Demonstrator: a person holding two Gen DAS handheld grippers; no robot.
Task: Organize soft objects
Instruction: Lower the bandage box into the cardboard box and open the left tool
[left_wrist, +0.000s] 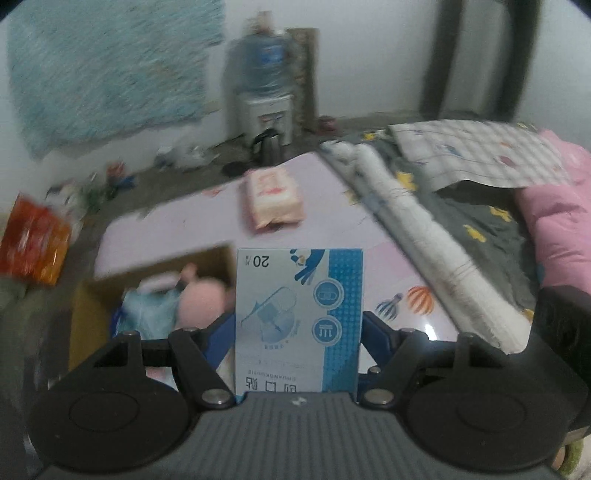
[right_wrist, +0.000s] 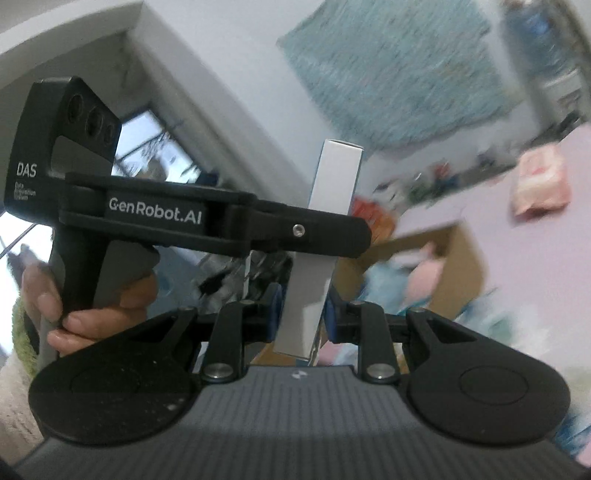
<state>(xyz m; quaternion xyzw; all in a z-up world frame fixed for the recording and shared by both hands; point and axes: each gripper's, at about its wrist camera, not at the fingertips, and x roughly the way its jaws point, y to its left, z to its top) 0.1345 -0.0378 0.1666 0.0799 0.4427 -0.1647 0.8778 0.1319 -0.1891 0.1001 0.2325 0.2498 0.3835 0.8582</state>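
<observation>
Left gripper (left_wrist: 299, 325) clamped across flat box (left_wrist: 299, 321); right gripper (right_wrist: 301, 317) clamped on its thin edge, above cardboard box (left_wrist: 88, 314).

Bed sheet (left_wrist: 325, 206): lying bare around the pink tissue pack (left_wrist: 274, 195), leaving passing room on every side of it.
Cardboard box (left_wrist: 88, 306): sitting open-topped, plush toys (left_wrist: 199, 299) filling part of it.
Folded bedding (left_wrist: 443, 221): walling off the sheet's right side.
Blue-and-white box (left_wrist: 299, 321): standing between both sets of jaws, blocking the middle of each view.
Left gripper (right_wrist: 236, 221): crossing in front of the right gripper (right_wrist: 301, 317).
</observation>
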